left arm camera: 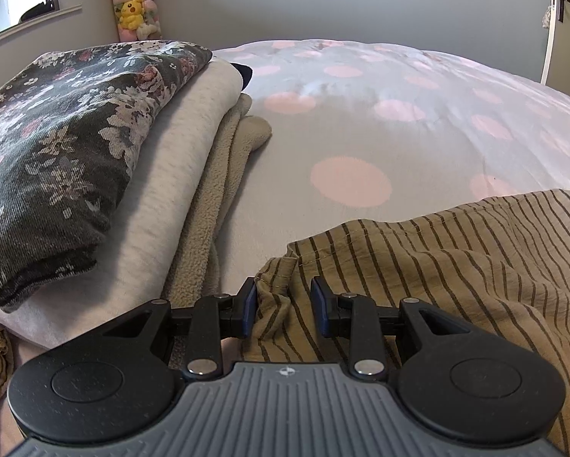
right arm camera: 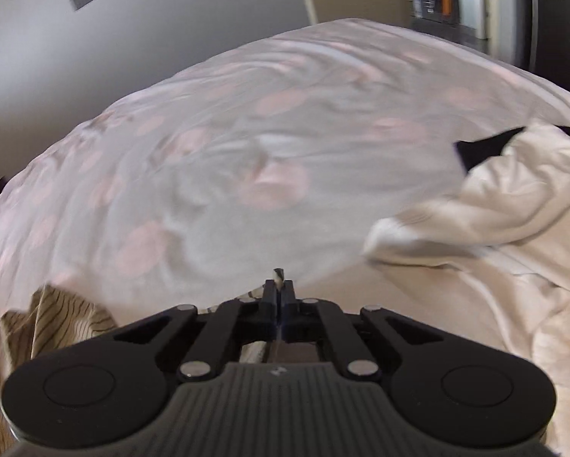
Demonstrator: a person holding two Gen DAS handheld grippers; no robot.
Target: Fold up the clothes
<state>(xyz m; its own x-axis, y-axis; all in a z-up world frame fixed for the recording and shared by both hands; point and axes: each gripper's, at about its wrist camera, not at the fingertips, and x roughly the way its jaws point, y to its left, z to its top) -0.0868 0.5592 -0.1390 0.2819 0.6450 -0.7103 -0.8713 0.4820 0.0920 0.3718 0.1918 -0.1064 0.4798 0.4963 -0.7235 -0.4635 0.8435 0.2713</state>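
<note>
A tan garment with dark stripes (left arm camera: 456, 266) lies rumpled on the bed at the lower right of the left wrist view. My left gripper (left arm camera: 283, 297) is open, its blue-padded fingers either side of a bunched edge of this garment. In the right wrist view my right gripper (right arm camera: 278, 285) is shut on a thin bit of the striped fabric that pokes out above the fingertips. More of the striped garment (right arm camera: 56, 323) shows at lower left there. That view is blurred by motion.
A stack of folded clothes sits at left: a dark floral piece (left arm camera: 64, 144) on a grey one (left arm camera: 178, 175) and a beige fleece (left arm camera: 224, 190). The bed has a white cover with pink dots (left arm camera: 361, 114). A cream garment (right arm camera: 494, 221) lies crumpled at right.
</note>
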